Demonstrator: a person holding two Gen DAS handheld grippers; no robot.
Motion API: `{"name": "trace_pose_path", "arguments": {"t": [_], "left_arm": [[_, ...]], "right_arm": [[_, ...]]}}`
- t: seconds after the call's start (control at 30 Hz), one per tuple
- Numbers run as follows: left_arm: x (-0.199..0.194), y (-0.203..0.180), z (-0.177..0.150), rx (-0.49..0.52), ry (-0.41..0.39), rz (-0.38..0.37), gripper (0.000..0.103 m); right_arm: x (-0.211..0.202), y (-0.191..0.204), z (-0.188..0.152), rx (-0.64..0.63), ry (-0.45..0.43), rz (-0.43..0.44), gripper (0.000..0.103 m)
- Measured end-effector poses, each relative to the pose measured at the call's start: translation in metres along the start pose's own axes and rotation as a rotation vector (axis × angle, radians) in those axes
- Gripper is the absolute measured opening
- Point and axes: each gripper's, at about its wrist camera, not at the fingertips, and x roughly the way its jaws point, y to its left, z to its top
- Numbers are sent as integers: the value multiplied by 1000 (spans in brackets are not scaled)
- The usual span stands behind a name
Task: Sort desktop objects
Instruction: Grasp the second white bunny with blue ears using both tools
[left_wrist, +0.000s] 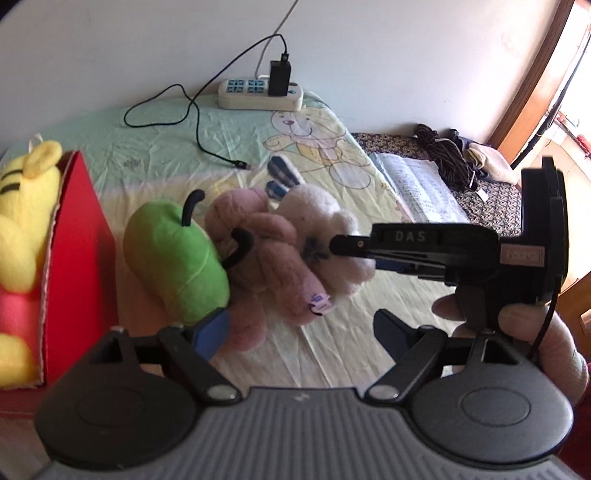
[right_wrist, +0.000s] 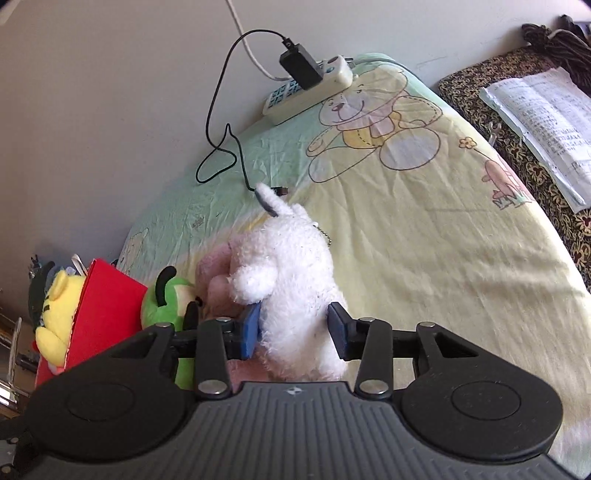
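Lettering "DAS" reads on the black body of the right tongs (left_wrist: 354, 254), whose blue pads flank the white plush rabbit (right_wrist: 291, 280); whether they press its fur is unclear. Left tongs (left_wrist: 303, 328) stand spread, nothing between them. Against the rabbit lie a pink plush (left_wrist: 266, 254) and a green plush (left_wrist: 173, 258); beyond those, a red box (left_wrist: 74, 266) holds a yellow plush (left_wrist: 26, 221), cut off at the frame edge. Print on the open book (right_wrist: 543, 118) is too small to read.

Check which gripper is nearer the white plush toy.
Right. The right gripper straddles the white plush toy, its pads either side; the left gripper sits by the green plush.
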Motion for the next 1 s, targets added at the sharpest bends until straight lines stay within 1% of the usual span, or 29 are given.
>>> {"name": "trace_pose_path", "arguments": {"t": [0.13, 0.17, 0.23, 0.33, 0.43, 0.53, 0.6, 0.67, 0.73, 0.83, 0.93, 1.0], "left_arm": [[8, -14, 14, 37, -25, -31, 86], [13, -17, 18, 44, -25, -39, 86], [23, -25, 27, 54, -18, -62, 86], [40, -36, 39, 66, -12, -90, 83], [59, -42, 48, 63, 2, -129, 80], [79, -39, 52, 22, 33, -153, 76], [91, -37, 55, -6, 48, -162, 73], [102, -38, 57, -9, 59, -167, 68], [115, -41, 59, -1, 71, -156, 67], [132, -39, 61, -6, 96, -152, 65], [145, -36, 62, -15, 119, -150, 65], [150, -34, 64, -21, 130, -162, 66]], "right_arm": [[-12, -27, 5, 64, -11, 9, 40], [-15, -32, 7, 73, -25, -4, 40], [-16, -39, 12, 84, -47, -37, 40], [-16, -49, 17, 105, -40, -10, 40], [-16, -56, 20, 106, -56, -26, 40], [-28, -74, 21, 195, -104, 26, 40], [-31, -84, 23, 235, -116, 46, 41], [-30, -87, 26, 236, -117, 48, 41], [-27, -88, 28, 228, -118, 57, 41], [-20, -89, 31, 223, -108, 96, 41], [-10, -90, 33, 227, -102, 101, 43], [-2, -92, 34, 239, -86, 121, 44]]}}
